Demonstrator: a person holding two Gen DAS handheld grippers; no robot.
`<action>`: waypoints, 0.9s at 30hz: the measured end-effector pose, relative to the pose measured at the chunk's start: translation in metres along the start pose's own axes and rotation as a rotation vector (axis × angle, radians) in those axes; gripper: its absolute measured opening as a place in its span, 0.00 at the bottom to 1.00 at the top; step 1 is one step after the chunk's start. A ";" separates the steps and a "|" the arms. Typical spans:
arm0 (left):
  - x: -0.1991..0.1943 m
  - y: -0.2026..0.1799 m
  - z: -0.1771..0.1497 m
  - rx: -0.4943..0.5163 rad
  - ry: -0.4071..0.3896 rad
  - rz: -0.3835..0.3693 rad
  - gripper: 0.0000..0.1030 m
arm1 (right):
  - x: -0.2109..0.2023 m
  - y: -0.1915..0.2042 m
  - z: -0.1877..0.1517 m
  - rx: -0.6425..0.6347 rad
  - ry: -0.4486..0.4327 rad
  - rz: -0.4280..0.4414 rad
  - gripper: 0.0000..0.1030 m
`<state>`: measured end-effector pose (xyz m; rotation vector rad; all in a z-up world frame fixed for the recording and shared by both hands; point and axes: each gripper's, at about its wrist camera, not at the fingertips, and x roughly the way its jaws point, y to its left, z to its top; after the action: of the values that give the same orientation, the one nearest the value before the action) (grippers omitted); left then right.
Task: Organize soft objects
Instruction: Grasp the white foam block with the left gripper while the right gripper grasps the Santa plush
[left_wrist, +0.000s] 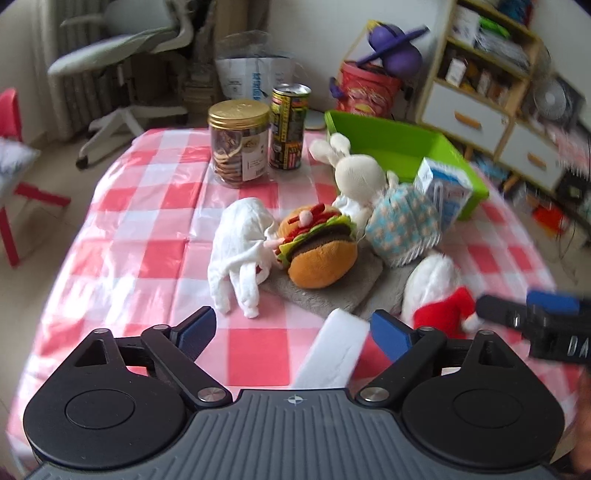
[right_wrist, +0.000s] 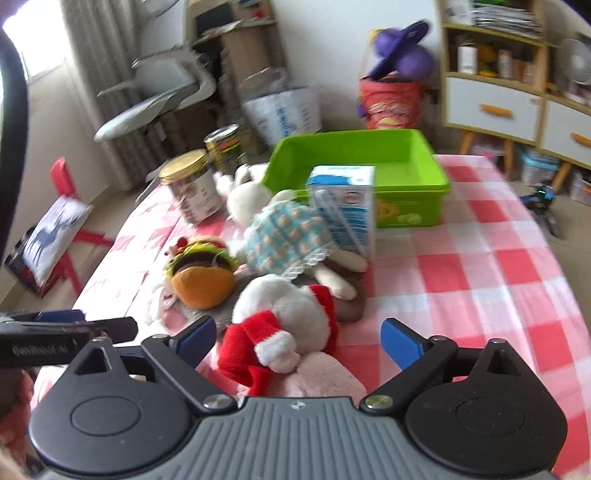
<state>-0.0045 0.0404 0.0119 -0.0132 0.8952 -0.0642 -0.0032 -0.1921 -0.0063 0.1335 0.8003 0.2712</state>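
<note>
Left wrist view shows the left claw (left_wrist: 293, 334) with its jaws apart and nothing pressed between them; a white foam-like block (left_wrist: 332, 350) lies just below and between the tips, though whether a pad touches it cannot be told. Beyond it, on the checked surface (left_wrist: 147, 229), the soft things sit in a loose heap: a white glove (left_wrist: 240, 247) on the left, a plush burger (left_wrist: 319, 247) on a grey cloth (left_wrist: 332, 291), a cream rabbit doll (left_wrist: 360, 181) in a blue patterned dress behind it, and a white plush with a red hat (left_wrist: 439, 295) on the near right. The right wrist view has the right claw (right_wrist: 299, 341) also apart, empty, hovering close over that red-hatted plush (right_wrist: 291, 325), with something pink and soft (right_wrist: 321, 376) right under the camera. The green bin (right_wrist: 354, 162) stands at the far side of the surface and looks empty inside, with a milk carton (right_wrist: 347, 206) upright just in front of it. A cookie jar (left_wrist: 238, 144) and a can (left_wrist: 290, 125) stand far left, apart from the heap. Judged from this, the sorting has barely begun: no soft item is in the bin yet, and the whole heap remains to be moved, presumably leaving the carton, jar and can out.
</note>
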 end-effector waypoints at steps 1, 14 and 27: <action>0.000 -0.002 0.000 0.035 -0.003 0.011 0.85 | 0.002 0.002 0.003 -0.022 0.007 0.005 0.67; 0.020 -0.012 -0.021 0.112 0.099 -0.066 0.85 | 0.030 0.005 -0.006 -0.069 0.095 0.068 0.57; 0.039 -0.018 -0.028 0.147 0.152 0.009 0.73 | 0.049 0.013 -0.005 -0.027 0.146 0.054 0.39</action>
<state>-0.0026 0.0206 -0.0355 0.1339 1.0407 -0.1241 0.0234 -0.1653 -0.0403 0.1106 0.9387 0.3460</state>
